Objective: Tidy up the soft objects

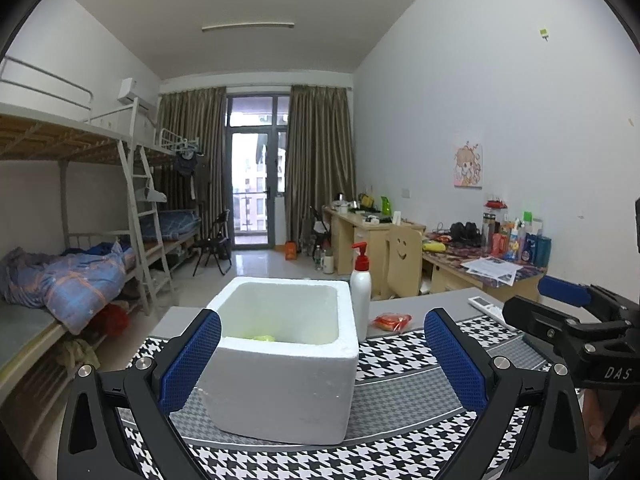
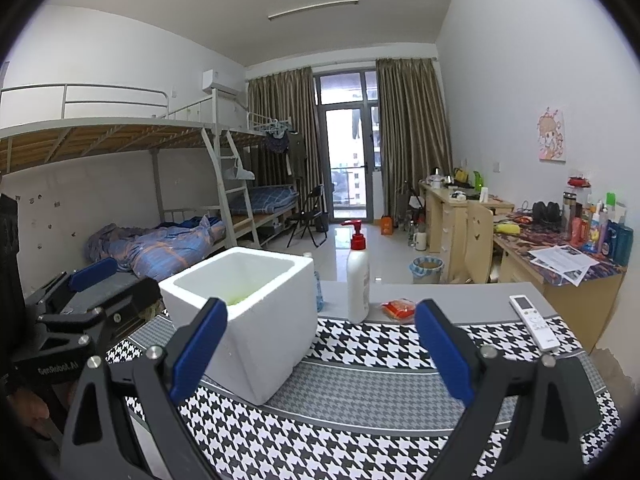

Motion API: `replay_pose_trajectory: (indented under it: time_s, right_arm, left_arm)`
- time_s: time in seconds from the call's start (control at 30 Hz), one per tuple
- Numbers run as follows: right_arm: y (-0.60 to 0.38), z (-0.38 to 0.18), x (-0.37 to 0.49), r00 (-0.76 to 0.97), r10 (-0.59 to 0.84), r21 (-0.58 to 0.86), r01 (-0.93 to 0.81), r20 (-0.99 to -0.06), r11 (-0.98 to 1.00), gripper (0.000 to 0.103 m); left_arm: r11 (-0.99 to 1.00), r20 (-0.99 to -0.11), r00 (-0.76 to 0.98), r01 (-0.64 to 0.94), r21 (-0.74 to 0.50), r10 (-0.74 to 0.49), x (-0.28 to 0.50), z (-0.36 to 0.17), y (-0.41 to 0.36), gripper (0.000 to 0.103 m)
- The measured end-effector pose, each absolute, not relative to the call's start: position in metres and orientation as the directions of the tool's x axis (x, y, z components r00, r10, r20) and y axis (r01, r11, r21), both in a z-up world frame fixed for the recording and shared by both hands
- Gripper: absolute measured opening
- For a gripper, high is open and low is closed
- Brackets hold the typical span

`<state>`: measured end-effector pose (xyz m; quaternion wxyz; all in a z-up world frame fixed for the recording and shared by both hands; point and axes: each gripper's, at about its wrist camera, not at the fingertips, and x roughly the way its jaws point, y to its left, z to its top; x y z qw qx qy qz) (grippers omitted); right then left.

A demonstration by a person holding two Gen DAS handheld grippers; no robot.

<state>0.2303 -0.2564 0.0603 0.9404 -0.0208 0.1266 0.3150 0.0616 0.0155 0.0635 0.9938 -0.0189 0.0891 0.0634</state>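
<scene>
A white foam box (image 1: 282,360) stands on the houndstooth mat (image 1: 400,432); a yellow-green soft thing (image 1: 262,337) lies in its bottom. In the right wrist view the box (image 2: 248,320) is left of centre, with a green glimpse (image 2: 240,300) inside. A red-orange packet (image 1: 392,321) (image 2: 399,307) lies behind the mat, right of a white pump bottle (image 1: 361,296) (image 2: 358,280). My left gripper (image 1: 320,360) is open and empty, straddling the box front. My right gripper (image 2: 320,348) is open and empty, right of the box.
A white remote (image 2: 534,322) (image 1: 486,306) lies at the table's right. Bunk beds (image 2: 120,200) stand left, desks (image 2: 560,264) along the right wall. The other gripper shows at each view's edge (image 1: 568,328) (image 2: 88,312).
</scene>
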Motion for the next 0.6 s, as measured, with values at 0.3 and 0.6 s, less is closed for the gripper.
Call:
replay_pose_trajectory:
  time_s: [0.3, 0.6]
  right_arm:
    - [-0.262, 0.043, 0.23, 0.776, 0.575, 0.069, -0.579, -0.258, 0.812, 0.097]
    - [-0.264, 0.035, 0.223, 0.784, 0.56, 0.058, -0.567, -0.268, 0.822, 0.097]
  left_arm:
    - [0.99, -0.165, 0.978, -0.137, -0.037, 0.129, 0.057, 0.052, 0.012, 0.102]
    - [0.989, -0.202, 0.97, -0.146, -0.019, 0.139, 0.061, 0.038, 0.006, 0.102]
